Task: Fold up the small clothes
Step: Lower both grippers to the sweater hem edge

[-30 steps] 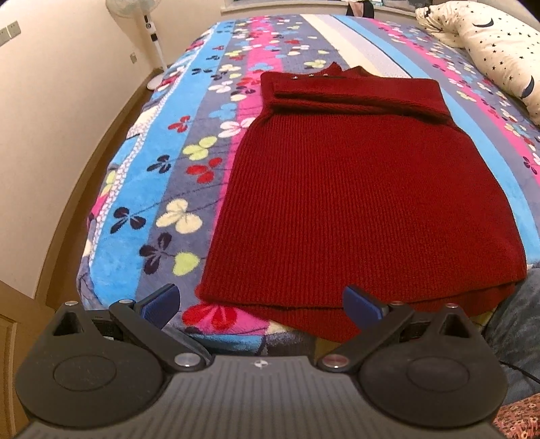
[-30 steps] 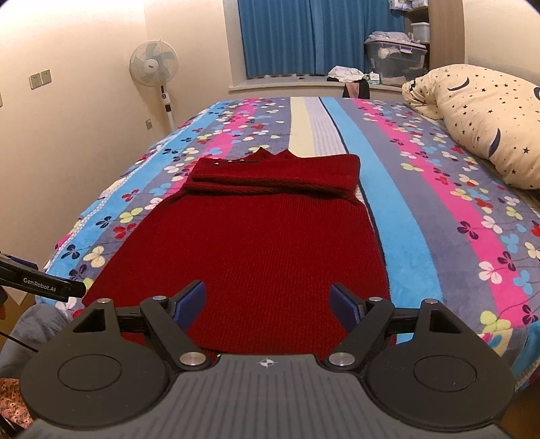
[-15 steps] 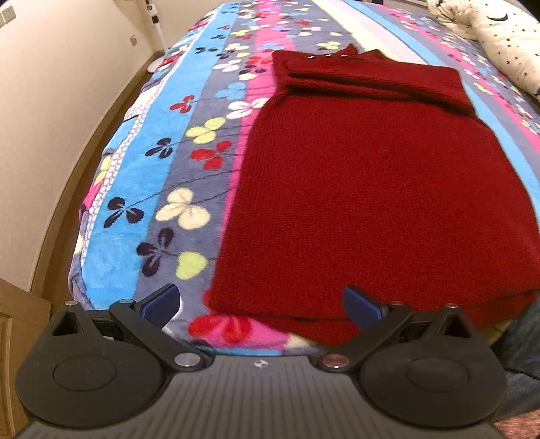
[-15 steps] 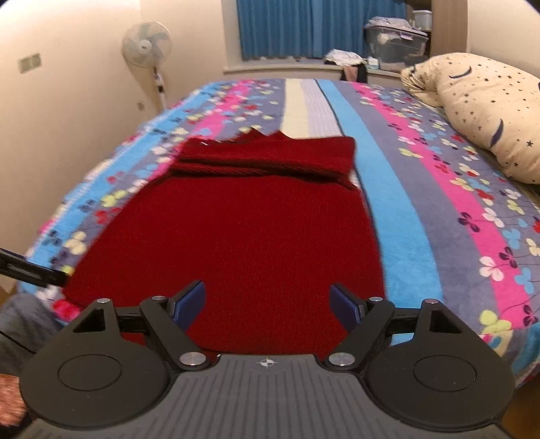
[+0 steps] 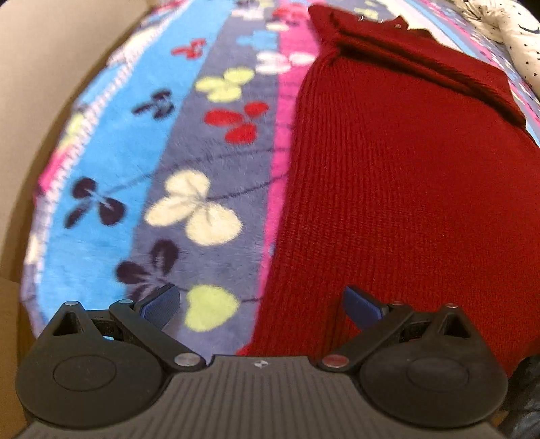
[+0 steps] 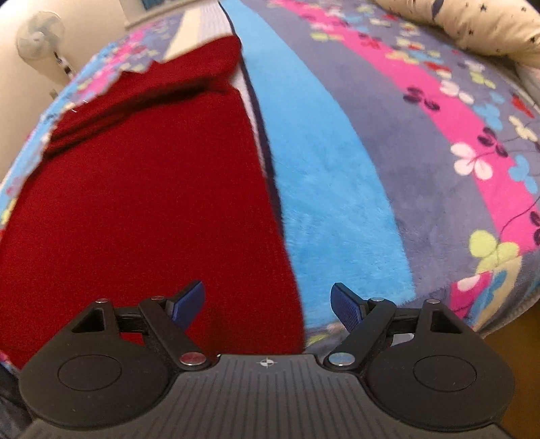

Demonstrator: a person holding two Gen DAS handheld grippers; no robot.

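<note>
sweater (image 5: 388,189) on bed (image 5: 189,141) | pillow (image 6: 472,30) far right

Home bedroom. Bed covered by a plush striped fleece blanket (image 6: 337,189) in blue, pink and grey bands with flower prints. Cream pillow (image 6: 479,30) with dark star and moon print lies at the blanket's far right edge; also seen top right in the left wrist view (image 5: 519,37). White pedestal fan (image 6: 40,37) stands beyond the blanket's far left corner against a plain cream wall (image 5: 50,50). Red knitted sweater (image 5: 398,189) spread flat on the blanket.
</note>
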